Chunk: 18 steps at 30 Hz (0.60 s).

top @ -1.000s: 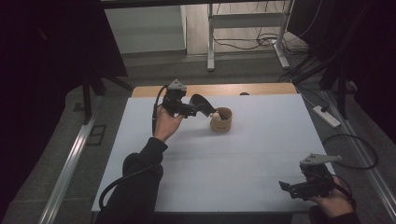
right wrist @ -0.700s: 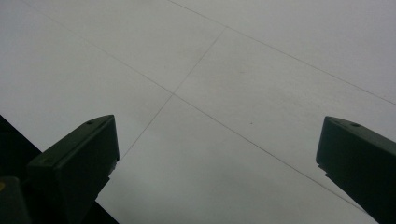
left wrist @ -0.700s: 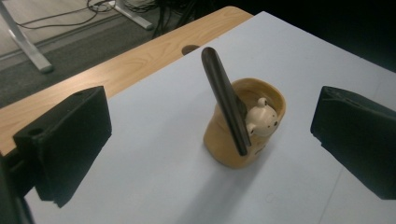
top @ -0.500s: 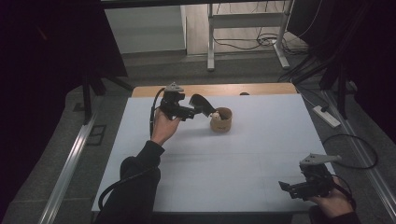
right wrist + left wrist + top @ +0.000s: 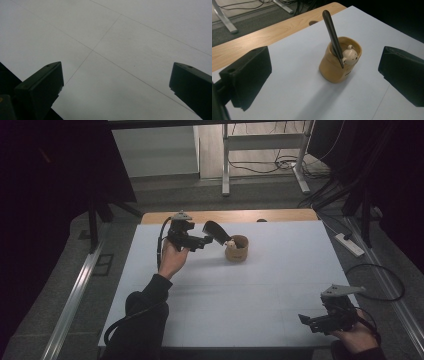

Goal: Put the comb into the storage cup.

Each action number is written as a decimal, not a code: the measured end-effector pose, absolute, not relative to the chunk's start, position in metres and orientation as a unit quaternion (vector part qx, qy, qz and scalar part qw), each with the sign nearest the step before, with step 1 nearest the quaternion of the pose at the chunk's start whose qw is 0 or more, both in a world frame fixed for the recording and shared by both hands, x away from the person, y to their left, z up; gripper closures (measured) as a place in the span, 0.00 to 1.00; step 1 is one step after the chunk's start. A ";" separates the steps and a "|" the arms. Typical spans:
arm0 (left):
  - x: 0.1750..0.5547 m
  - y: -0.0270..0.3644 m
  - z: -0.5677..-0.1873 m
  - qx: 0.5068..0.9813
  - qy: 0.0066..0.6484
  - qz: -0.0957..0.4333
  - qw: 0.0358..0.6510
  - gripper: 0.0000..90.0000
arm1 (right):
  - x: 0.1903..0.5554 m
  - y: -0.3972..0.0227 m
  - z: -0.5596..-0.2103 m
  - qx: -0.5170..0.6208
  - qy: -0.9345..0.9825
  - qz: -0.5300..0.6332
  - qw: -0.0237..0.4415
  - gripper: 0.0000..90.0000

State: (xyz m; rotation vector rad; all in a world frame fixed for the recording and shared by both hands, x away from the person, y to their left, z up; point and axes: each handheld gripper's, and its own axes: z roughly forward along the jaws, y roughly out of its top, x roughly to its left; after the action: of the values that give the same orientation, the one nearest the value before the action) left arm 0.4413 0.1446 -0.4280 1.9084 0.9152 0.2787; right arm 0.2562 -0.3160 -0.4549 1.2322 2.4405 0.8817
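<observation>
A tan cup [image 5: 236, 248] stands on the white table top [image 5: 250, 290] toward the far side. It has a small bear figure [image 5: 350, 54] on its rim, and a dark flat utensil [image 5: 333, 35] stands in it, leaning toward the left gripper [image 5: 205, 240]. A hand holds that gripper just left of the cup, off the table, with its jaws wide open and aimed at the cup with nothing between them. The right gripper [image 5: 306, 320] rests low at the near right corner, open, facing bare white surface [image 5: 120, 45].
A strip of wooden table edge [image 5: 230, 216] with a small hole [image 5: 260, 220] runs along the far side. A power strip [image 5: 350, 245] and cables lie on the floor at right. A metal rail [image 5: 75, 295] runs along the left.
The left gripper has drawn back slightly to the left, away from the cup. The cup, the utensil and the right gripper have stayed put.
</observation>
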 end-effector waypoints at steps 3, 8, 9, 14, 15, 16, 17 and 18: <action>0.441 0.147 -0.429 0.782 0.370 0.110 0.489 0.00 | 0.256 -0.316 -0.455 0.425 0.842 0.304 0.134 0.00; 0.438 0.148 -0.429 0.787 0.361 0.108 0.488 0.00 | 0.256 -0.316 -0.455 0.425 0.842 0.304 0.135 0.00; 0.437 0.148 -0.430 0.788 0.360 0.108 0.487 0.00 | 0.256 -0.316 -0.455 0.425 0.842 0.304 0.134 0.00; 0.434 0.149 -0.432 0.790 0.359 0.110 0.486 0.00 | 0.256 -0.316 -0.455 0.425 0.841 0.305 0.135 0.00; 0.433 0.149 -0.432 0.791 0.358 0.111 0.484 0.00 | 0.256 -0.316 -0.455 0.426 0.841 0.306 0.135 0.00; 0.432 0.149 -0.433 0.792 0.357 0.112 0.482 0.00 | 0.256 -0.316 -0.455 0.426 0.840 0.307 0.136 0.00; 0.432 0.149 -0.433 0.793 0.357 0.113 0.481 0.00 | 0.256 -0.317 -0.454 0.427 0.839 0.307 0.136 0.00; 0.431 0.149 -0.434 0.794 0.356 0.113 0.481 0.00 | 0.256 -0.317 -0.454 0.428 0.839 0.308 0.137 0.00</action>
State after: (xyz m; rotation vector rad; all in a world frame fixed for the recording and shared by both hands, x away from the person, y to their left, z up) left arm 0.4308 0.1495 -0.4339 1.9357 0.8676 0.2757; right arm 0.2557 -0.3168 -0.4543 1.2373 2.4265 0.8921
